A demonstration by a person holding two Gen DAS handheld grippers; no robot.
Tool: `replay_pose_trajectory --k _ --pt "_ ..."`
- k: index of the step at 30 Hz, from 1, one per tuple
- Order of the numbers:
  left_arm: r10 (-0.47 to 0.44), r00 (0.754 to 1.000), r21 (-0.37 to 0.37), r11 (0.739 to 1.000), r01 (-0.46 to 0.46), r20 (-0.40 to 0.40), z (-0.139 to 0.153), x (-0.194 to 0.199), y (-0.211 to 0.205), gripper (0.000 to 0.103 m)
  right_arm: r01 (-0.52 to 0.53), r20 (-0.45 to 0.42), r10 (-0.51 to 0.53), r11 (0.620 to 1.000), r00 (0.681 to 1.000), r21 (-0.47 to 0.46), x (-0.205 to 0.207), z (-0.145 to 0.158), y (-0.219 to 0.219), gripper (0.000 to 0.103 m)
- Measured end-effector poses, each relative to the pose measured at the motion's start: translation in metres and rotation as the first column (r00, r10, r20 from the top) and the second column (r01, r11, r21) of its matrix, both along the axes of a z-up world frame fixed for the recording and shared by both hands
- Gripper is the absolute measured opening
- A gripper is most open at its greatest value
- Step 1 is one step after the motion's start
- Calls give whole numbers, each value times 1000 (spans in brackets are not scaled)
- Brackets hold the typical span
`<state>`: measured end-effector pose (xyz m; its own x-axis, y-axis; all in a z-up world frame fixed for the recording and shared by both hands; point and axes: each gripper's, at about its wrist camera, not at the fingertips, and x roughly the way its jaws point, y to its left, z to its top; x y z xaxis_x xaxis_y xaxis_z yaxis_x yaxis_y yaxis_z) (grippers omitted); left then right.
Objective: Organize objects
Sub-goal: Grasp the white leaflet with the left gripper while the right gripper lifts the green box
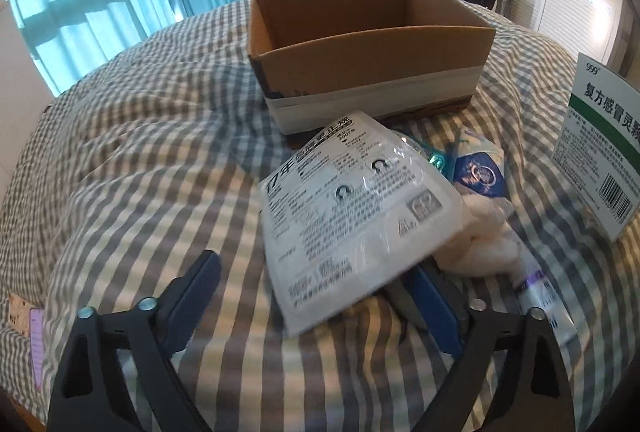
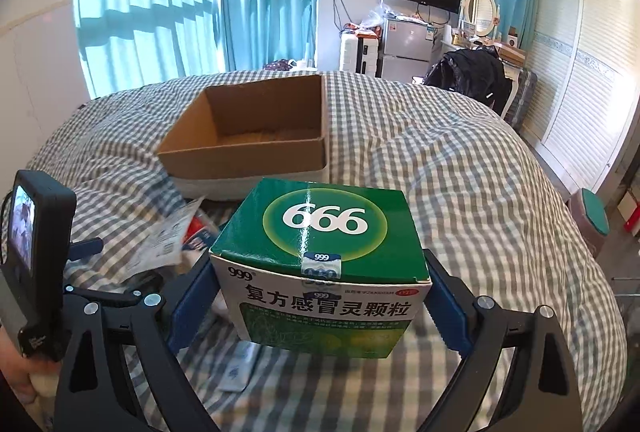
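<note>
You've got the right gripper (image 2: 320, 296) fingers clamped on the sides of the green medicine box (image 2: 320, 264), lifted to clear the cardboard box (image 2: 248, 156) rim on the bed. Left gripper (image 1: 316, 296) fingers apart around the white packet (image 1: 352, 216), not pinching.

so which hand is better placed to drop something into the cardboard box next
Right. The right hand-held gripper is clamped on the green medicine box, lifted off the bed facing the open cardboard box. The left hand-held gripper only straddles the white packet.
</note>
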<state>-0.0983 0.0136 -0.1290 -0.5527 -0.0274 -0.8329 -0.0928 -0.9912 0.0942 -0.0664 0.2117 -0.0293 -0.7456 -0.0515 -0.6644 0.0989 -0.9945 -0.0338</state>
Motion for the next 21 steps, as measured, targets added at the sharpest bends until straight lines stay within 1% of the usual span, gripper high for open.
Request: replay_pose_trajectory --k 1,3,4,5,6,7,8,9,11,14,18,21 --pt "-4 1000 3 1000 4 6 -1 -3 0 83 1 -1 -1 1000 1000 3 -3 -1 1 94" --pt "-23 1000 47 999 22 15 0 -8 -1 65 1 5 -1 1000 1000 9 -11 -5 5 94" --pt "-36 999 68 997 36 12 1 -9 -1 60 2 9 -2 1000 1000 9 -13 -9 4 94" --pt "-52 999 72 996 51 6 4 -10 1 48 1 19 -1 1000 1000 6 -16 -13 5 94" --pt "-61 998 61 996 61 -1 5 -10 4 40 1 25 -1 1000 1000 2 -19 -17 7 94" --pt "-65 998 47 997 65 -6 6 -11 5 37 0 37 0 1000 999 -3 -22 -22 8 94" --pt "-69 998 40 997 70 -4 7 -12 7 29 -2 44 2 1000 999 -4 -23 -26 9 94" --pt "-71 997 40 997 71 -2 8 -12 7 22 -4 50 5 1000 999 -1 -24 -29 9 94" --pt "-55 998 41 998 55 -8 11 -12 4 11 -13 49 13 1000 999 9 -25 -32 7 94" --pt "-51 999 57 997 52 -16 15 -7 -1 9 -17 42 17 1000 999 9 -22 -30 6 94" --pt "-52 998 36 998 54 -41 26 6 -1 4 -20 27 20 1000 999 3 -18 -24 1 94" --pt "-48 997 48 998 51 -61 39 14 -5 2 -32 9 32 999 999 1 -8 -15 -3 94"
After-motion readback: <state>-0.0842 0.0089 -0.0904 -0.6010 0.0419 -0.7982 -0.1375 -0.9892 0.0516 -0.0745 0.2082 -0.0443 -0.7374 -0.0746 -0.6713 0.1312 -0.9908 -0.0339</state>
